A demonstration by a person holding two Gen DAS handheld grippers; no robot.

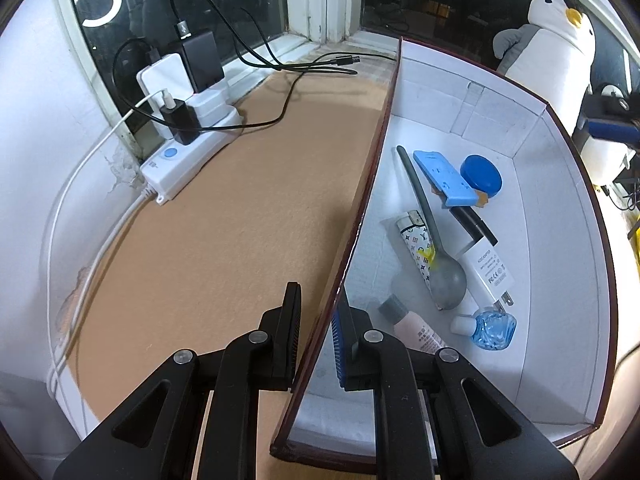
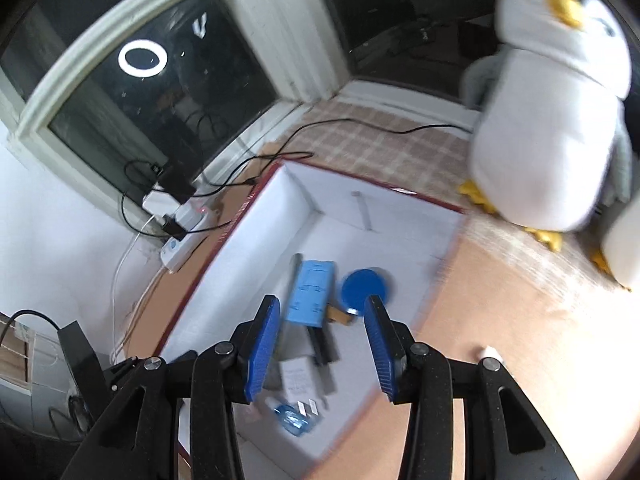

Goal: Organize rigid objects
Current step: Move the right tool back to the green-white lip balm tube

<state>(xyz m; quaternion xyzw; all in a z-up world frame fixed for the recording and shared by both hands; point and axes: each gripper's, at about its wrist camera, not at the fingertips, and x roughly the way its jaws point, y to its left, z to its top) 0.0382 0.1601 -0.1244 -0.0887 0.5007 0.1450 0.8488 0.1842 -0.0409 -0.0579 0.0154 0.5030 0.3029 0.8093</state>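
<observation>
A white box with a dark red rim point(image 1: 368, 184) stands on the tan table. It holds a grey spoon point(image 1: 448, 280), a patterned lighter point(image 1: 416, 248), a light blue block point(image 1: 444, 178), a blue round lid point(image 1: 480, 174), a white power adapter point(image 1: 490, 272), a small blue bottle point(image 1: 494, 330), a pink tube point(image 1: 416, 330) and a black pen point(image 1: 478, 226). My left gripper point(image 1: 318, 316) is shut on the box's left wall, one finger on each side. My right gripper point(image 2: 322, 340) is open and empty above the box point(image 2: 256, 220); the blue block point(image 2: 310, 292) and lid point(image 2: 364, 284) lie below it.
A white power strip point(image 1: 188, 156) with chargers and black cables sits by the window at the far left. A plush penguin point(image 2: 548, 112) stands at the back right beside the box. Bare tan table point(image 1: 224, 240) lies left of the box.
</observation>
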